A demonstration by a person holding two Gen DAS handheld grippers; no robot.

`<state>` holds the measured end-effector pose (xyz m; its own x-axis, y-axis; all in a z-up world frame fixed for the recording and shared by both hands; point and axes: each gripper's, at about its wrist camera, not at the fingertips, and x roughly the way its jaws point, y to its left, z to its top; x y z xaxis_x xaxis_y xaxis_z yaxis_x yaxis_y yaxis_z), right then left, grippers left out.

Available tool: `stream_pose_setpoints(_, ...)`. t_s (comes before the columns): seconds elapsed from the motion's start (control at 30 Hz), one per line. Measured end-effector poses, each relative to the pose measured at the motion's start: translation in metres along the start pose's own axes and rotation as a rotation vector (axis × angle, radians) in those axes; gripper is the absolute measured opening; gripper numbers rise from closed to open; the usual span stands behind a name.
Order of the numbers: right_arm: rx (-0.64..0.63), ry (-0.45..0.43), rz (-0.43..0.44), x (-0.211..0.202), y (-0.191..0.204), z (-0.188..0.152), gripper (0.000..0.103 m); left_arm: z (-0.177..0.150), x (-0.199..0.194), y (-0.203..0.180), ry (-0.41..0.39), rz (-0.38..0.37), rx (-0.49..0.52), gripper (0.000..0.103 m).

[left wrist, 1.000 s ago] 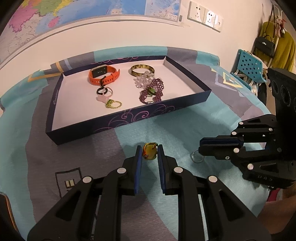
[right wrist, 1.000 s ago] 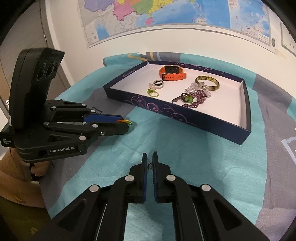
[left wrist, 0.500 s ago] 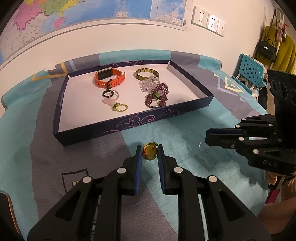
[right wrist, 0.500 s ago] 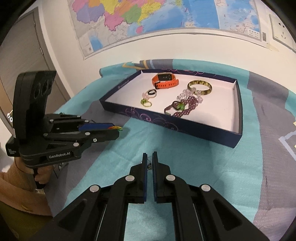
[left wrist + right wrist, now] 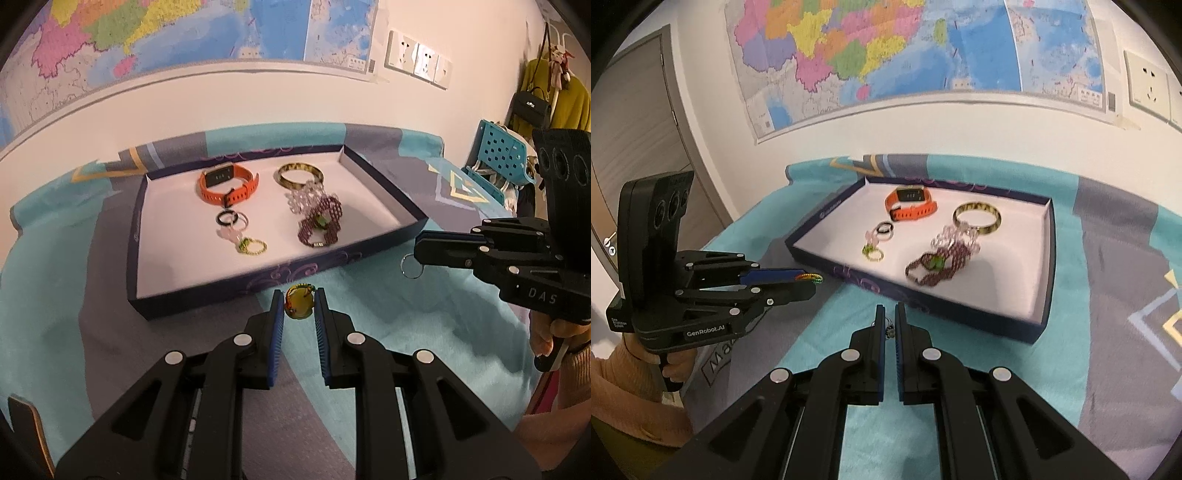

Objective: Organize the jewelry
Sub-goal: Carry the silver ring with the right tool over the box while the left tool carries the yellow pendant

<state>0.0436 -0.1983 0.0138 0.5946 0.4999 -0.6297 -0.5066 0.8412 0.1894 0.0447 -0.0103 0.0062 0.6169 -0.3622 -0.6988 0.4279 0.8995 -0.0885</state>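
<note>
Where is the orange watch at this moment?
The orange watch lies inside the dark blue tray, near its far wall, left of the gold bangle in the left wrist view.

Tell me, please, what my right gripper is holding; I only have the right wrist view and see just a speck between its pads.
Observer: In the left wrist view, a thin silver ring hangs from the right gripper's shut tips.
Operator: And the left gripper's coloured thing?
Observer: An amber stone ring with a rainbow band, pinched between the left gripper's pads.
Operator: Anything off to my right?
Observer: A blue perforated chair stands past the cloth's edge.
</note>
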Motion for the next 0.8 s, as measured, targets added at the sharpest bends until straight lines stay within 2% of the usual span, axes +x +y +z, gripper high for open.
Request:
stream_pose_setpoints(0.53, -0.011, -0.035, -0.001, 0.014, -0.006, 0.033, 0.003, 0.032, 0.005, 0.008, -0.042, 0.030, 0.021, 0.017)
stream_pose_setpoints(0.57, -0.012, -0.033, 0.001, 0.016, -0.006, 0.035, 0.000, 0.033, 0.006, 0.008, -0.043, 0.030, 0.022, 0.017)
stream_pose_setpoints(0.8, -0.010, -0.031, 0.001, 0.026, -0.010, 0.044, 0.000, 0.042, 0.012, 0.011, -0.049, 0.040, 0.030, 0.017)
